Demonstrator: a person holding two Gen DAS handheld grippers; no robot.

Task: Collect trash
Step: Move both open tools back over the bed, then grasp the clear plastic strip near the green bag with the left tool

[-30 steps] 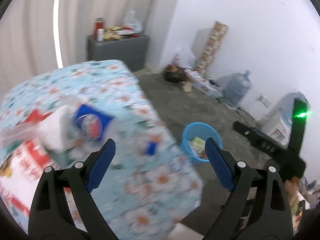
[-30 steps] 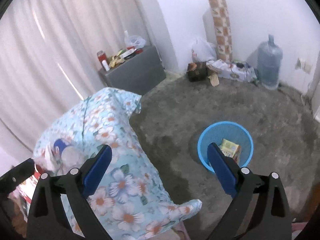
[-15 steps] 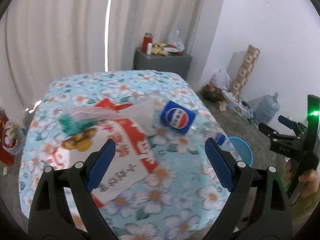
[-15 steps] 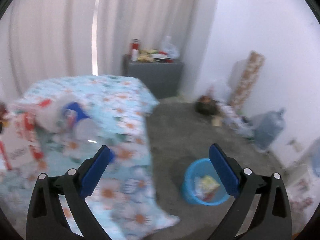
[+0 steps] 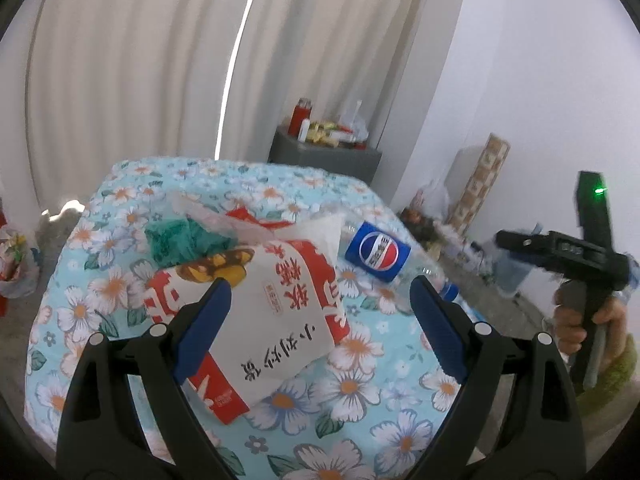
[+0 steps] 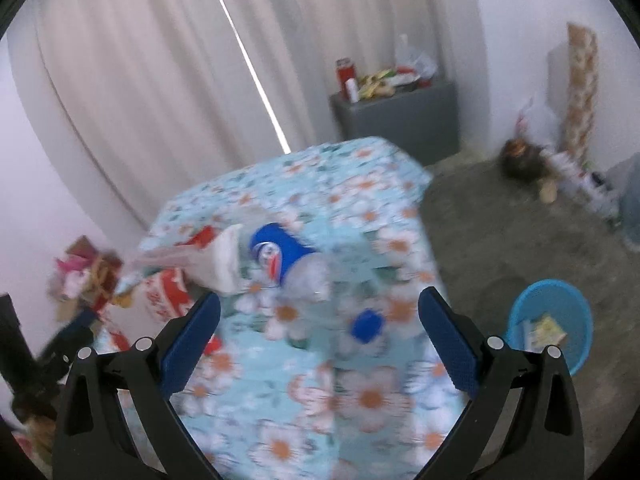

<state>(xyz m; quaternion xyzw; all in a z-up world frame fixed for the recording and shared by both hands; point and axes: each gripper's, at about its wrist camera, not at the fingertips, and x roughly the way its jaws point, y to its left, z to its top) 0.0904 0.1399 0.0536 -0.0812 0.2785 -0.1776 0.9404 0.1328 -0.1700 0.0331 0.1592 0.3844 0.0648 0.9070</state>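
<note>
Trash lies in a loose heap on the flower-print table (image 5: 360, 412): a red-and-white snack bag (image 5: 276, 320) nearest the left gripper (image 5: 320, 332), a crumpled green wrapper (image 5: 180, 240) just behind it, a clear plastic sheet at the back, and a plastic bottle with a blue label (image 5: 378, 256) lying on its side to the right, its blue cap (image 6: 366, 326) pointing toward the table edge. Both grippers are empty with jaws spread wide; the left one hangs over the snack bag, and the right gripper (image 6: 320, 344) faces the bottle from the table's near corner, though its view is blurred. On the floor to the right, well apart from the table, stands a blue basket (image 6: 576, 300) with some wrappers already in it. This looks like the approach before a pick. Next, I judge, one gripper must come down and close on a piece: the bag's puffed edge for the left, or the bottle's neck for the right, then carry it to the basket.
</note>
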